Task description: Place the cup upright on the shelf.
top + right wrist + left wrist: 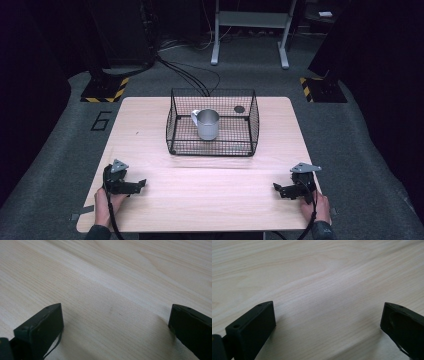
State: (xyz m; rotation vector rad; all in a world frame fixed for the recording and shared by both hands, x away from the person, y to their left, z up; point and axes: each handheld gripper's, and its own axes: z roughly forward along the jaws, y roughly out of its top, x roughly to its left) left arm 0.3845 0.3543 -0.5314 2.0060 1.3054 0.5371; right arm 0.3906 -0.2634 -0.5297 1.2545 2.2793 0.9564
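A silver metal mug (pixel 208 124) stands upright inside a black wire basket (pixel 252 125) at the middle back of the light wooden table (pixel 200 185). My left gripper (pixel 141 184) rests low over the table's front left, held by a hand, jaws pointing right. My right gripper (pixel 276 189) rests at the front right, jaws pointing left. In the left gripper view the left gripper (pixel 328 315) stands open over bare wood. In the right gripper view the right gripper (pixel 116 315) is open too, with only wood grain between its jaws.
A small dark round object (pixel 239 109) lies in the basket's back right corner. Beyond the table are grey carpet, black stands with yellow-black striped bases (pixel 105 92), floor cables (pixel 192 77) and a grey metal frame (pixel 250 30).
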